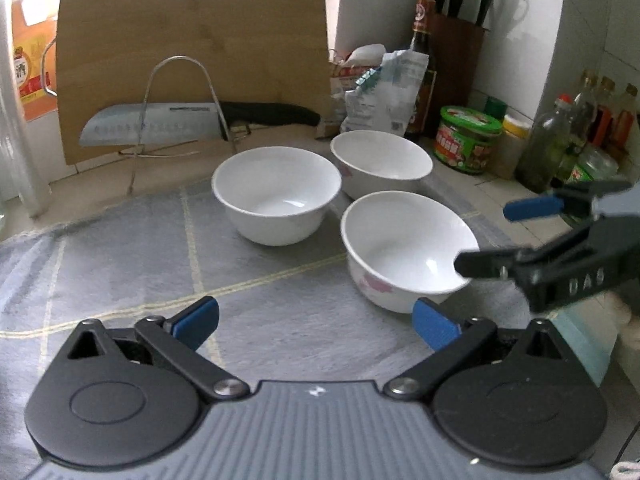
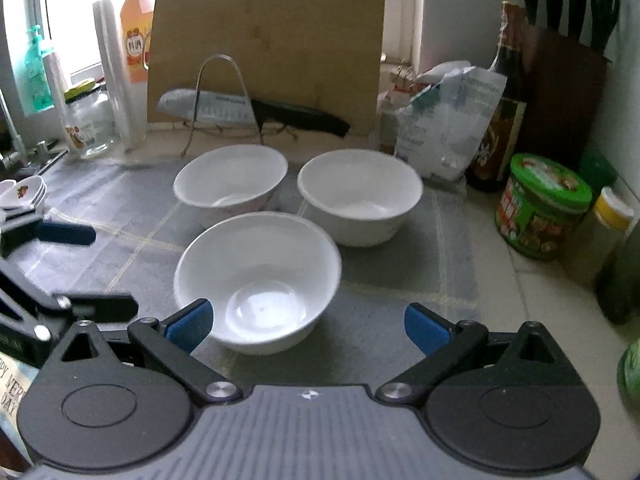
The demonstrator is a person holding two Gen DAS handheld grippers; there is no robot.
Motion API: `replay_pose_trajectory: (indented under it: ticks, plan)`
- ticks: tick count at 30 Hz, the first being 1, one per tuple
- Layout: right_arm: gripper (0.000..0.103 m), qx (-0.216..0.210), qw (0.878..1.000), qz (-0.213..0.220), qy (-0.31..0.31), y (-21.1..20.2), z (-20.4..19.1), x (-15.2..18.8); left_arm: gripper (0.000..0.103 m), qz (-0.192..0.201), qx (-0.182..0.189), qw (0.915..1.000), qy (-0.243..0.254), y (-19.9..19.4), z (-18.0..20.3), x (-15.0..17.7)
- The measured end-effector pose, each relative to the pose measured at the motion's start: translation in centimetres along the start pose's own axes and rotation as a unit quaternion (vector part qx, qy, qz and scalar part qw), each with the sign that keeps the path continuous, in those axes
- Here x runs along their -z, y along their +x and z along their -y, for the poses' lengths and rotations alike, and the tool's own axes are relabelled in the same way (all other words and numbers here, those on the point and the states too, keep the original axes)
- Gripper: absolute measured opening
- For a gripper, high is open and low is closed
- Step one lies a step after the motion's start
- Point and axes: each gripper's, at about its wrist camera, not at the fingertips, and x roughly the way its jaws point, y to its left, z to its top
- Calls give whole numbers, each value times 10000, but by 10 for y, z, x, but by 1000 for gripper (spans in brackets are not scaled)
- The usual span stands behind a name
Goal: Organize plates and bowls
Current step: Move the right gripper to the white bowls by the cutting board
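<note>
The right gripper body bears raised letters "DAS". Bottle and jar labels are unreadable.

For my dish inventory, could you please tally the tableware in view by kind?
White bowls on the grey mat: 3 (nearest, back left, back right).
Small decorated dishes stacked at the left edge: at least 2; exact count unclear.
Total: at least 5.

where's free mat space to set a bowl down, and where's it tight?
Free: the grey mat left of the bowls, between the knife stand and the left gripper. Also a mat strip between the near bowl and green tub. Tight: the three bowls sit nearly touching, and jars and bottles crowd the right wall.
</note>
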Motion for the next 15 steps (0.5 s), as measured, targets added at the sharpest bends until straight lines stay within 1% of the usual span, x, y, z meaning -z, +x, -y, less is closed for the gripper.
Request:
replay_pose_trajectory:
  ticks: [4,10,12,15]
  plan:
    - [103,-109,9999,22,-25,6,14,-6,102,10,-4,9999,136,15,17,-1]
    - [103,-393,9992,-69,-98,17,25,-10,102,25,123,9983,562,37,43,-1]
    - [102,-482,9987,-107,-113,20,27,-11,102,35,142,9979,629,43,48,-2]
    - [99,-644,9977,-136,-170,25,26,-15,102,87,177,9976,660,47,52,-3]
